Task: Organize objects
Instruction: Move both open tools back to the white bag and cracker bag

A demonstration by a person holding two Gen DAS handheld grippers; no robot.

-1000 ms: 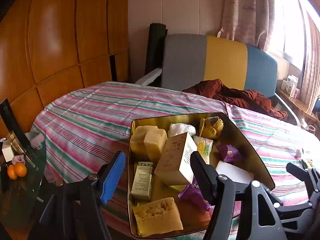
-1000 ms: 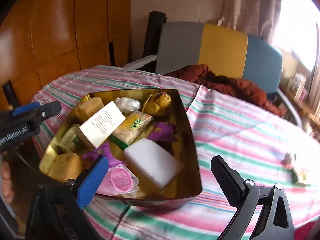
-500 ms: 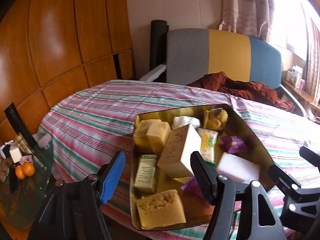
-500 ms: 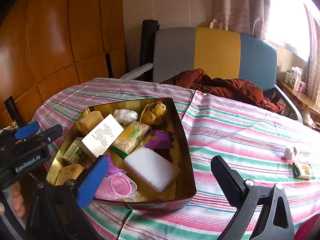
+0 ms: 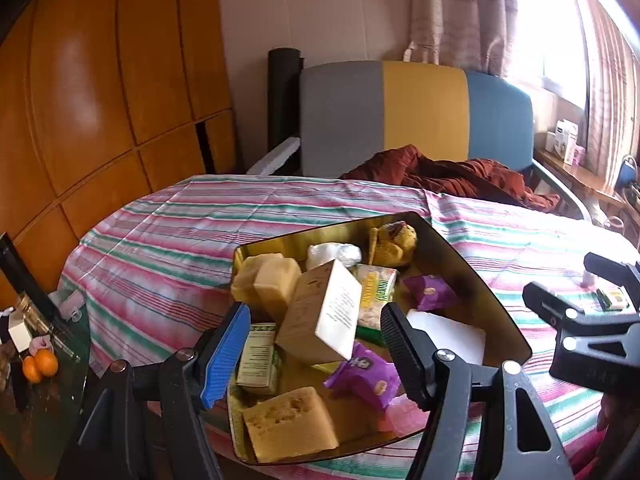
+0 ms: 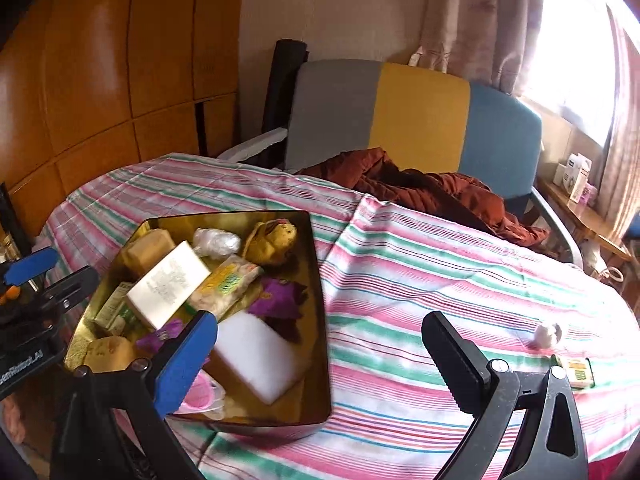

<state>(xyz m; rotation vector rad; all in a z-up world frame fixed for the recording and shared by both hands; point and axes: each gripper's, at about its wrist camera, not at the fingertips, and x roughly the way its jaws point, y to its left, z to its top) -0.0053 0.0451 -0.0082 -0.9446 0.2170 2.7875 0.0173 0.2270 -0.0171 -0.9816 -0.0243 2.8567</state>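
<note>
A gold metal tin [image 5: 472, 268] [image 6: 320, 280] sits on the striped tablecloth, filled with yellow sponges [image 5: 288, 426], a cream box [image 5: 320, 316] [image 6: 168, 284], a white foam block [image 6: 256, 354], purple packets [image 5: 364, 372] and a yellow plush toy [image 6: 272, 242]. My left gripper [image 5: 316, 322] is open, hovering over the tin's near end. My right gripper [image 6: 320, 340] is open, at the tin's right side. A small white ball [image 6: 548, 334] and a green-yellow packet [image 6: 576, 372] lie on the cloth at the right.
A grey, yellow and blue chair [image 6: 416, 116] with a rust-red garment [image 6: 420, 188] stands behind the table. A glass side table [image 5: 36, 364] with oranges is at the left. Wooden panels line the left wall. A window sill with boxes [image 6: 576, 176] is at the right.
Both grippers have drawn back and risen a little from the tin. The right view has swung right, showing more cloth. Both stay open.
</note>
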